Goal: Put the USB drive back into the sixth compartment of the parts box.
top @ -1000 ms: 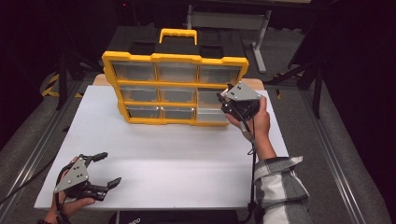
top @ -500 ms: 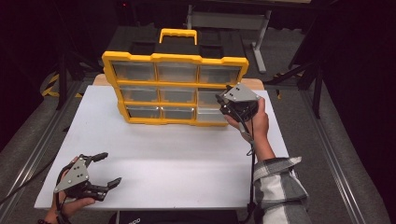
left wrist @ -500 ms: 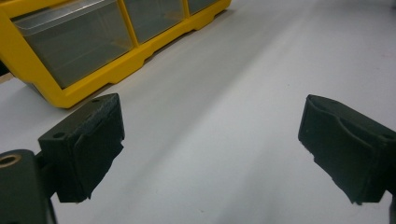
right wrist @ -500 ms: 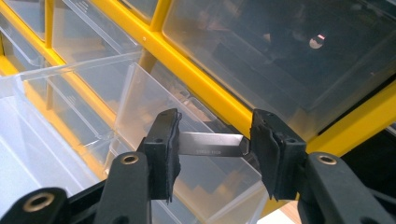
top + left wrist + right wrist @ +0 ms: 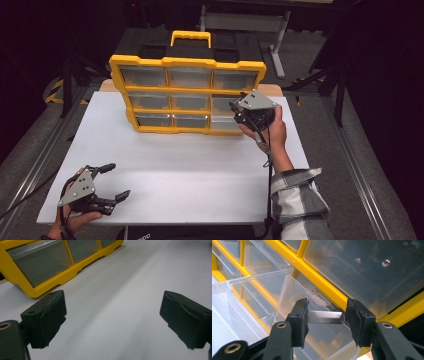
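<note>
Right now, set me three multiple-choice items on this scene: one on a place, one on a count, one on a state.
1. Where is the right gripper?
A. At the right-hand drawers of the yellow organizer
B. On the organizer's handle
C. Flat on the near edge of the table

2. How many clear drawers does the organizer's front show?
A. Six
B. Nine
C. Twelve

3. How does the left gripper stand?
A. Shut on a drawer
B. Shut on a cable
C. Open, with nothing between its jaws

Answers:
1. A: in the high view it sits against the organizer's right column, and its own view shows a metal strip clamped between the jaws above a drawer.
2. B: three rows of three.
3. C: its view shows the jaws far apart over the bare white table.
</note>
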